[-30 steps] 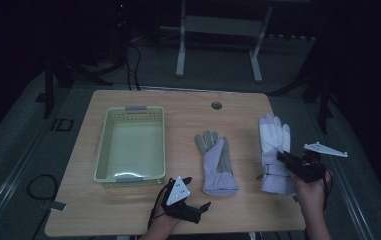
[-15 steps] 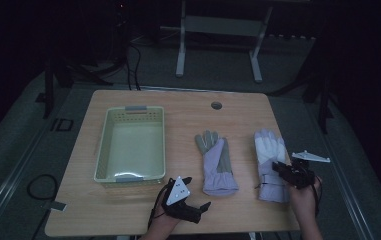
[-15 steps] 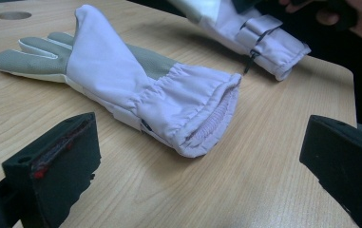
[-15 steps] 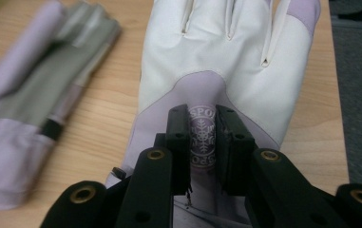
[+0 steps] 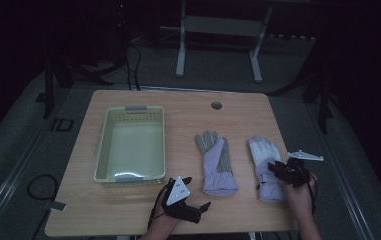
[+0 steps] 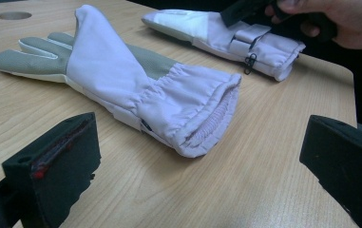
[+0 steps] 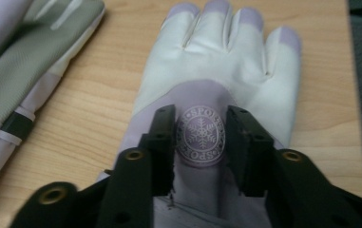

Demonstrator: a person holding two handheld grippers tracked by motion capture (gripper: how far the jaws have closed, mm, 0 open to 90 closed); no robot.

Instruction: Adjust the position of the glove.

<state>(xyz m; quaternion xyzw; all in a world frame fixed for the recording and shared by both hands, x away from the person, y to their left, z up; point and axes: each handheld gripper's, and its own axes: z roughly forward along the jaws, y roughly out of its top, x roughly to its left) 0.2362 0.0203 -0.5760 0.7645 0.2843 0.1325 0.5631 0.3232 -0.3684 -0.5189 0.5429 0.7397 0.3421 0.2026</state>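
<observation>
Two pale lilac gloves lie side by side on the wooden table (image 5: 128,210). The left glove (image 5: 217,165) (image 6: 121,80) lies palm side partly up, its cuff toward me. My left gripper (image 5: 196,192) (image 6: 197,133) rests near the front edge just short of that cuff, open wide, nothing between its jaws. The right glove (image 5: 265,160) (image 7: 216,71) lies flat, back up, showing a round snowflake emblem (image 7: 200,135). My right gripper (image 5: 278,170) (image 7: 200,123) stands low over its wrist part. Its jaws have just been opening and straddle the emblem without pinching it.
A pale green plastic basket (image 5: 130,108) stands on the left half of the table. A round cable hole (image 5: 216,105) sits near the far edge. The right glove lies close to the table's right edge. Dark floor and a metal stand lie beyond.
My right gripper has come down toward me with the right glove, which was lifted and now lies flat on the table. Its jaws stand wider apart. The left gripper has kept still.
</observation>
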